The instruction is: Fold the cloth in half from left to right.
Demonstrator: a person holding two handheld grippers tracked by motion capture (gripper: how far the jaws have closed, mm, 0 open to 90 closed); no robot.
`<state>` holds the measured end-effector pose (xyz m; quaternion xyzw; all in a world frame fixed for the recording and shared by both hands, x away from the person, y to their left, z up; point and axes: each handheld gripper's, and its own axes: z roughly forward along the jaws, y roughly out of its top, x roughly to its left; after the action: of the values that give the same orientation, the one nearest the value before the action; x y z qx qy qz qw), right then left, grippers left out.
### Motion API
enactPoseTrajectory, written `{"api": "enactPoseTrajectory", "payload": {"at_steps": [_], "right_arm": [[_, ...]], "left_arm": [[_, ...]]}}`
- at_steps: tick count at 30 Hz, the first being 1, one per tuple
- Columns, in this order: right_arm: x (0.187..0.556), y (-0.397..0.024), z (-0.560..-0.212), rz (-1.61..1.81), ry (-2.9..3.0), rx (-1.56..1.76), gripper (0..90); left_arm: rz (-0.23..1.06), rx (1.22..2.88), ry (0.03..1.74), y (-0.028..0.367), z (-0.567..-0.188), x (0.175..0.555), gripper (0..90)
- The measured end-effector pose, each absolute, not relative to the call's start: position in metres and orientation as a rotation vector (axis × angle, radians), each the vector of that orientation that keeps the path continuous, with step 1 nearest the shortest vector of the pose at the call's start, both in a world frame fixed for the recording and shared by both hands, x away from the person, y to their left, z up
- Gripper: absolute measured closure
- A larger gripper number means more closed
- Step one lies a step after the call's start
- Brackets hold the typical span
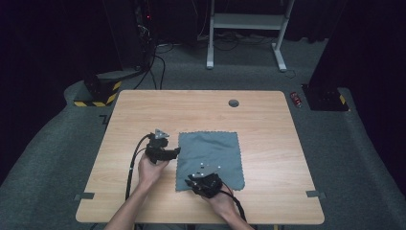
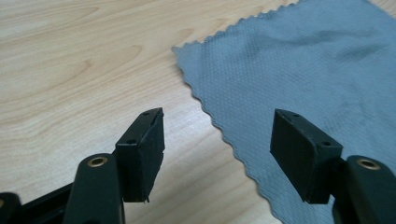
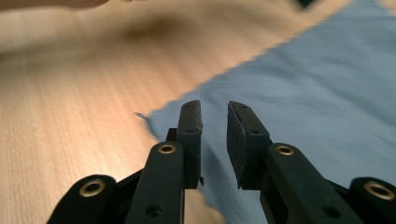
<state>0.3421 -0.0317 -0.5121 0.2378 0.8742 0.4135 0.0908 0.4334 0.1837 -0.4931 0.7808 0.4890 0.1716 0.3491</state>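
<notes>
One grey zigzag-edged cloth lies on my wooden table. My left gripper gapes wide at its left edge; my right gripper, narrowly parted, hovers over its blurred near corner.

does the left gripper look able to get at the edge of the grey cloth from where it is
Probably yes: the left gripper is open, its jaws straddling the zigzag edge of the grey cloth, which lies flat on the wooden table with nothing in between.

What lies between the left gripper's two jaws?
In the left gripper view, the open left gripper frames the grey cloth's zigzag edge and bare wooden table.
</notes>
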Motion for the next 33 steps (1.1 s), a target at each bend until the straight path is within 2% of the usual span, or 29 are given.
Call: {"api": "enactPoseTrajectory", "payload": {"at_steps": [3,7,14,17,23,26,33], "right_arm": [[0.338,-0.009,-0.518,1.187,2.642,0.633,75.4],[0.337,0.004,-0.523,1.149,2.664,0.594,74.9],[0.329,0.008,-0.521,1.144,2.651,0.547,71.2],[0.326,0.006,-0.518,1.167,2.641,0.55,67.9],[0.32,0.009,-0.522,1.122,2.65,0.549,63.6],[0.319,0.009,-0.523,1.124,2.643,0.554,64.3],[0.318,0.009,-0.522,1.101,2.642,0.548,75.0]], "left_arm": [[0.434,1.973,1.278,0.186,-0.492,0.437,36.7],[0.439,2.005,1.297,0.188,-0.492,0.445,36.1],[0.449,2.013,1.313,0.185,-0.491,0.461,38.7],[0.447,1.961,1.328,0.186,-0.493,0.467,41.6],[0.435,1.99,1.371,0.182,-0.499,0.489,41.0],[0.445,1.983,1.371,0.179,-0.501,0.496,41.5],[0.437,2.018,1.383,0.171,-0.512,0.505,45.4]]}}
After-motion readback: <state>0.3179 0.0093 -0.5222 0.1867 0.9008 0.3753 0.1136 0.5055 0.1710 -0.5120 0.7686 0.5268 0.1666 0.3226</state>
